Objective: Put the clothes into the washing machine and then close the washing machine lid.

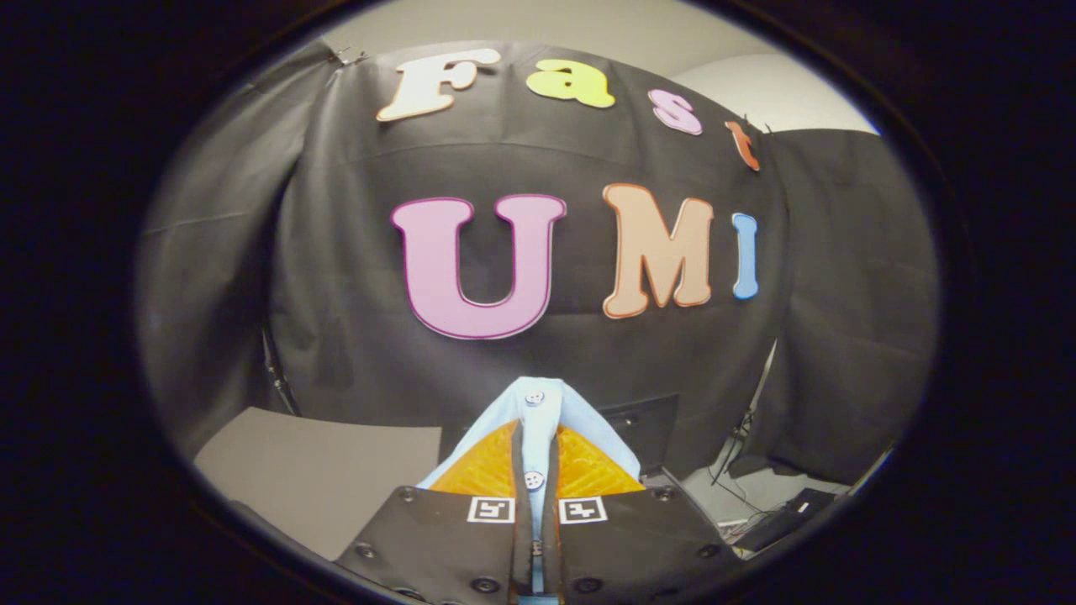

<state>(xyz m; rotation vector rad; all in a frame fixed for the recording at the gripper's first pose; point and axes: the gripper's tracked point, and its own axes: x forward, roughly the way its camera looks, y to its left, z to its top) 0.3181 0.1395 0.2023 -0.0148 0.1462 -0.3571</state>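
1. Black draped cloth walls rise behind a grey desk (319, 470).
2. Tongs (535, 470) are nearly together, clamped on a light-blue buttoned shirt (535, 420), its soft placket pinched between ribbed pads.

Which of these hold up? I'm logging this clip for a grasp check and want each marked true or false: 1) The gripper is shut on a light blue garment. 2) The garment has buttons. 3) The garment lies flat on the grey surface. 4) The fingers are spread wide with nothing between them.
1) True. The gripper is shut on the light blue garment, with both fingers pressing on the strip of cloth between them.
2) True. Two buttons show along the pinched strip.
3) False. The cloth is held up between the fingers; the grey surface sits off to one side, beyond them.
4) False. The fingers are closed together on the cloth.
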